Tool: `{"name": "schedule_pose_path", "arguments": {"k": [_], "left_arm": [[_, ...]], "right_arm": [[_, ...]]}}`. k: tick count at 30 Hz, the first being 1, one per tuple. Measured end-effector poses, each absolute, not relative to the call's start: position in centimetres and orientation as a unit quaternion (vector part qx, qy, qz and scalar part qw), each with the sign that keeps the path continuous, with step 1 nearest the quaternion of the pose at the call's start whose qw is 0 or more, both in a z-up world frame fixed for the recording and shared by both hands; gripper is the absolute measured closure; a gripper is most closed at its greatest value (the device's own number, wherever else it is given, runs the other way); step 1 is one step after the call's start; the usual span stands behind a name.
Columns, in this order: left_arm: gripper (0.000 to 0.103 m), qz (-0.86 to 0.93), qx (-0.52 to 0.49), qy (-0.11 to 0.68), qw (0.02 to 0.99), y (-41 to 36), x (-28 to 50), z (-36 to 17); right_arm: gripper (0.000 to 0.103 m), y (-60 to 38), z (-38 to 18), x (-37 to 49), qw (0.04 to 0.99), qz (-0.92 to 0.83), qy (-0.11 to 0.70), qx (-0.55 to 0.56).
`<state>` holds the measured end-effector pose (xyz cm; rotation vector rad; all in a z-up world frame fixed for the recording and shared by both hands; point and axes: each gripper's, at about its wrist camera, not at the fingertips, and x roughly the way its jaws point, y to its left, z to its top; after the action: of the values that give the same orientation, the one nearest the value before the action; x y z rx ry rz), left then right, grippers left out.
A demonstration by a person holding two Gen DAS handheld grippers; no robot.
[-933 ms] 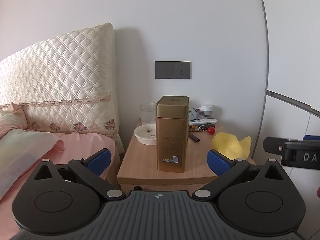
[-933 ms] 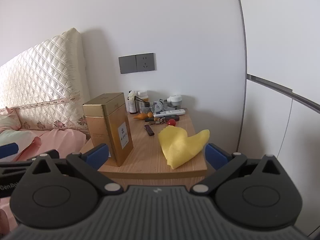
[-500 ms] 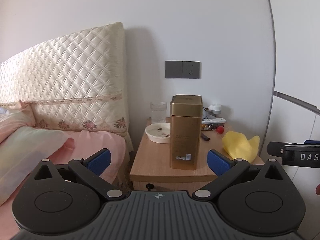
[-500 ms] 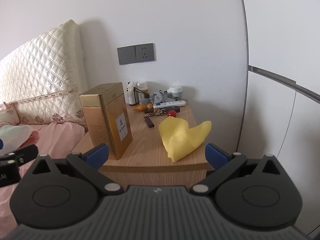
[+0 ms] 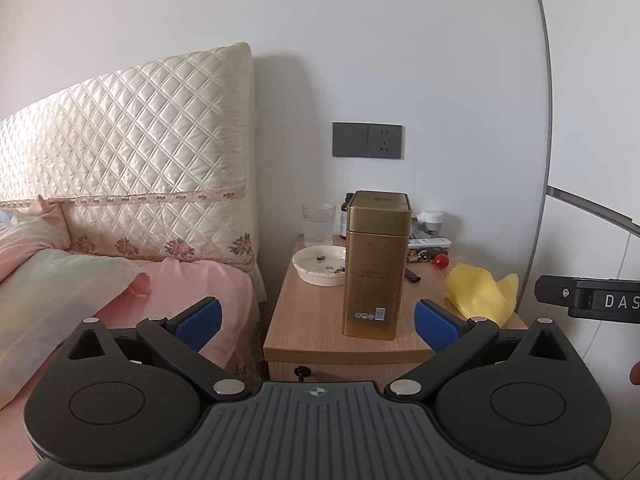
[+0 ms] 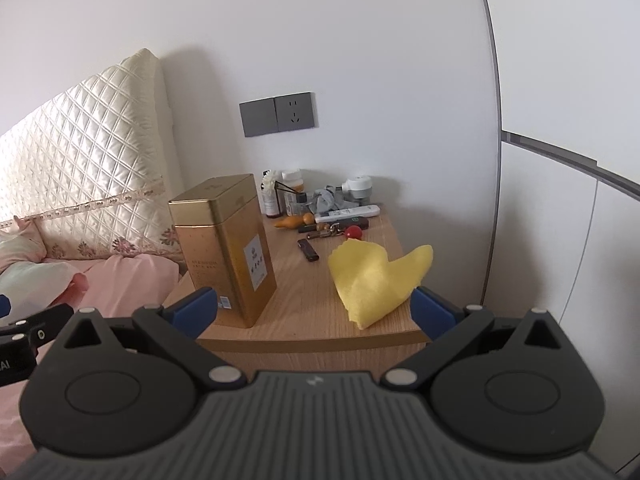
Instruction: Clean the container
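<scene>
A tall gold tin container (image 5: 376, 264) stands upright with its lid on near the front of a wooden nightstand (image 5: 312, 320); it also shows in the right wrist view (image 6: 228, 248). A crumpled yellow cloth (image 5: 480, 294) lies to its right, also in the right wrist view (image 6: 376, 276). My left gripper (image 5: 318, 322) is open and empty, short of the nightstand's front edge. My right gripper (image 6: 314, 308) is open and empty, in front of the nightstand between tin and cloth.
A white dish (image 5: 320, 266) and a glass (image 5: 318, 224) stand behind the tin on the left. Bottles, a remote (image 6: 348, 214), keys with a red ball (image 6: 354, 232) and a lighter (image 6: 308, 250) crowd the back. A bed with pink sheets (image 5: 180, 292) borders the left.
Both grippers have pulled back and drifted left, so the nightstand sits farther right and smaller in the left wrist view. Nothing on the nightstand has moved.
</scene>
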<state>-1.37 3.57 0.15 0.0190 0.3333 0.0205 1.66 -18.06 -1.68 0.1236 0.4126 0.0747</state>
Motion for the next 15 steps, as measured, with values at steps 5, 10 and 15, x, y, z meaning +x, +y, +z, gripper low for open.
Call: {"name": "schedule_pose_path", "arguments": {"k": [5,10,15], "left_arm": [[0.0,0.005,0.002,0.173,0.985,3.62,-1.21,-0.22],[0.0,0.005,0.002,0.181,0.983,3.63,-0.98,-0.57],[0.0,0.006,0.0,0.184,0.983,3.91,-0.58,-0.49]], "right_arm": [[0.0,-18.34,-2.0,1.62,0.975,0.036,0.208,0.064],[0.0,-18.54,-2.03,1.76,0.976,0.032,0.207,0.065],[0.0,-18.66,-1.97,2.53,0.974,0.03,0.213,0.067]]}}
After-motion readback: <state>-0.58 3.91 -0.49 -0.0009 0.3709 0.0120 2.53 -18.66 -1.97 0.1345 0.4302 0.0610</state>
